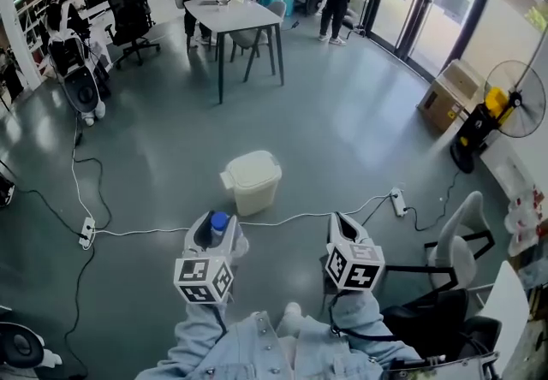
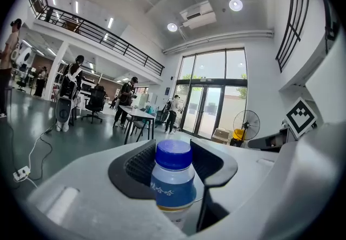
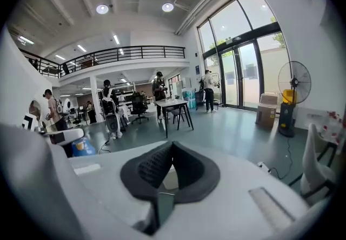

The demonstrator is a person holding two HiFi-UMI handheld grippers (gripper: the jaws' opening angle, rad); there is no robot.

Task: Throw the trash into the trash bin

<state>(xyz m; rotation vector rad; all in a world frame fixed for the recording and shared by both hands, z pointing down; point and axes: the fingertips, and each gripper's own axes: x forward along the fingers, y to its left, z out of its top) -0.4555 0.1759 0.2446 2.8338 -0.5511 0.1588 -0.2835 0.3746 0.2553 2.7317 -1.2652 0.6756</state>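
Observation:
A small clear bottle (image 2: 173, 179) with a blue cap and blue label stands upright between the pads of my left gripper (image 2: 172, 146), which is shut on it. In the head view the left gripper (image 1: 214, 231) holds the bottle (image 1: 219, 222) low and just left of a cream trash bin (image 1: 253, 181) with its lid on, which stands on the grey floor a short way ahead. My right gripper (image 1: 342, 228) hovers right of the bin. In the right gripper view its (image 3: 172, 147) dark pads meet at the tips with nothing between them.
A white cable and power strips (image 1: 398, 201) run across the floor just in front of the bin. An office chair (image 1: 454, 254) stands close at the right. Farther off are a table (image 1: 231, 14) with chairs, a cardboard box (image 1: 447, 96), a fan (image 1: 505, 104) and several people.

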